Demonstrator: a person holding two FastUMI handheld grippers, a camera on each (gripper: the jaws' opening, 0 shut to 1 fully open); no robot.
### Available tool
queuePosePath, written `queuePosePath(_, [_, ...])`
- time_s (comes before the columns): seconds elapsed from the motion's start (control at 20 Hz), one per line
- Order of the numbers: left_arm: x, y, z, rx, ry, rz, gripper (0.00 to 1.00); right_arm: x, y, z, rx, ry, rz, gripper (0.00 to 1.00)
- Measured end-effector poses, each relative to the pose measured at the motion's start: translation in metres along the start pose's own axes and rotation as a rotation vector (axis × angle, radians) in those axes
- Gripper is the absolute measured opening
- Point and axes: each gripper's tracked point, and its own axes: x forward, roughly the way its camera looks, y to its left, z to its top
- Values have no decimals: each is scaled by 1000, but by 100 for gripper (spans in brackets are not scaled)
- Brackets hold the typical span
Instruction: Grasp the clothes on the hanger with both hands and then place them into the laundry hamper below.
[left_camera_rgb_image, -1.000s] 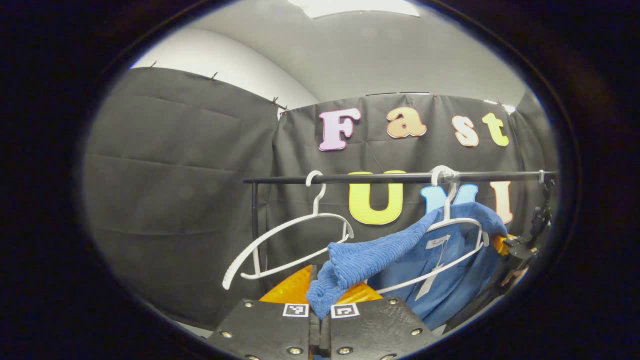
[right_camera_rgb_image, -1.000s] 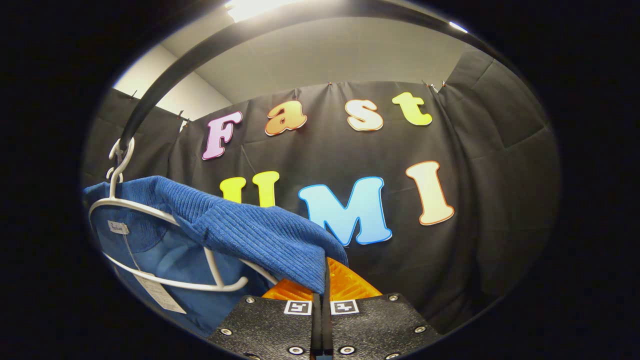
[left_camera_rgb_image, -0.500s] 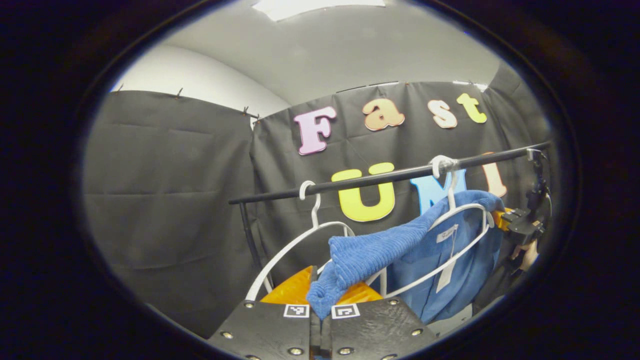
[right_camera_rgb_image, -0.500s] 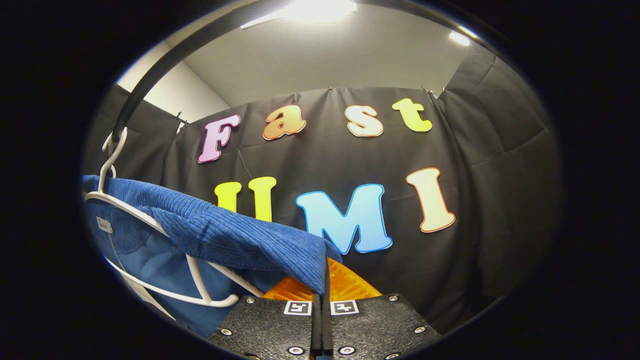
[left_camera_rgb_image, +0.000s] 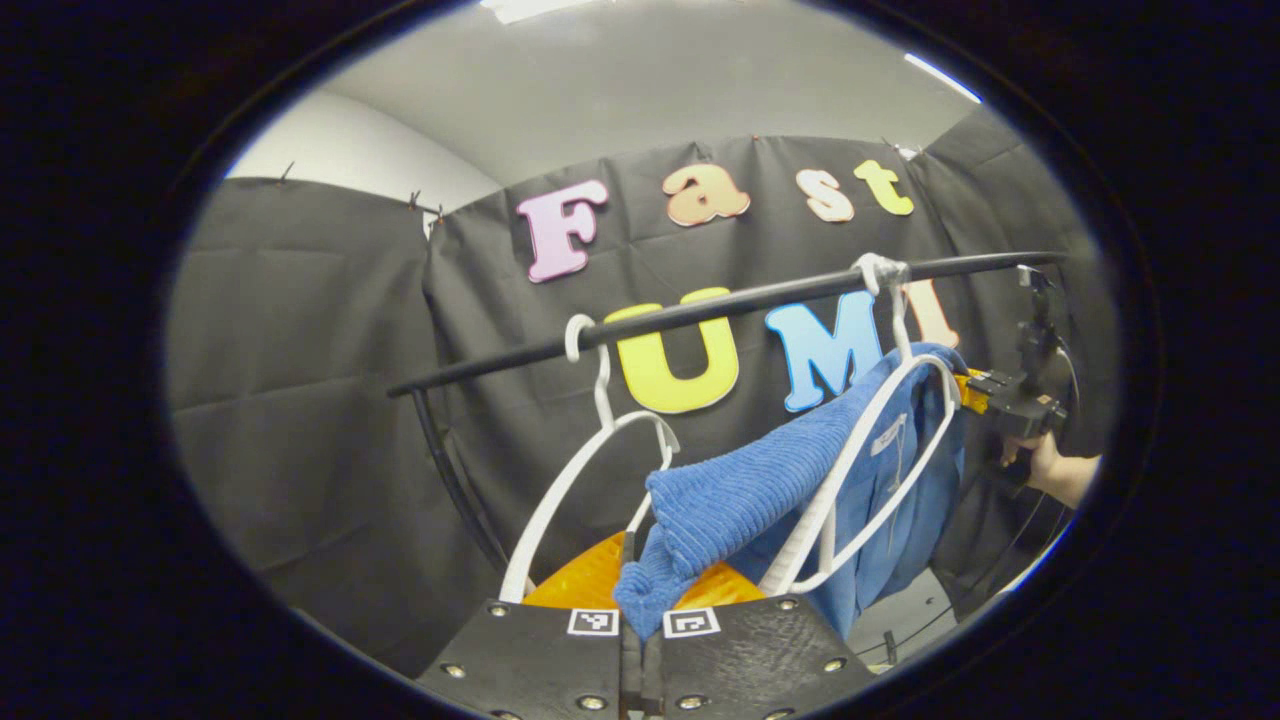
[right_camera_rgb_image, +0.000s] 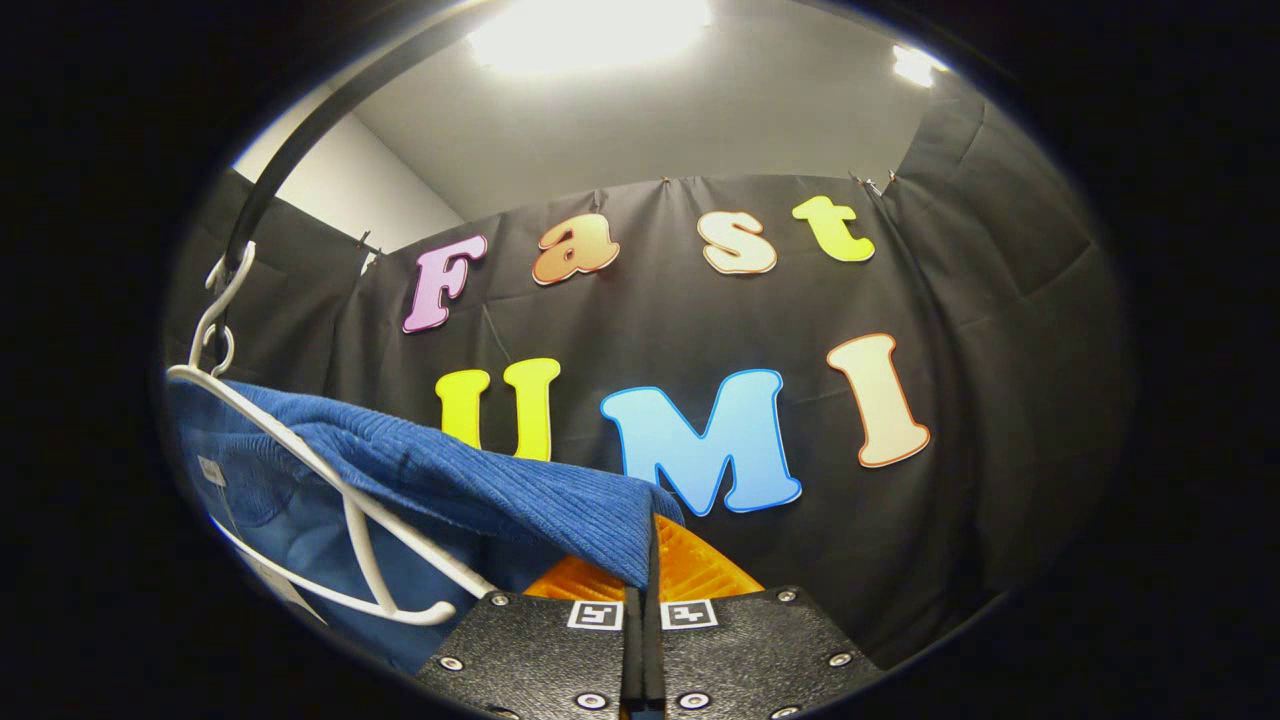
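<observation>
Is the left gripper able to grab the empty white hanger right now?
Probably not. The left gripper is shut on the blue garment, so it's busy, though the empty hanger hangs close by on the rail.

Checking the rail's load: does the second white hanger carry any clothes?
No, the empty hanger hangs bare on the rail.
</observation>
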Motion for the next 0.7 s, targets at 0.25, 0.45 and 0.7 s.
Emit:
queuePosePath(0.25, [11,-5,-66,-226,91,-41,2,-4,4,-46,-13,122,34,0])
queuePosePath(0.45, [6,2,-92,-334,109,2,2,-28,10,-60,-48,153,59,0])
queuePosePath(0.7, [16,-6,-120,-380,127,24,2,-71,10,-75,-71,219,55,0])
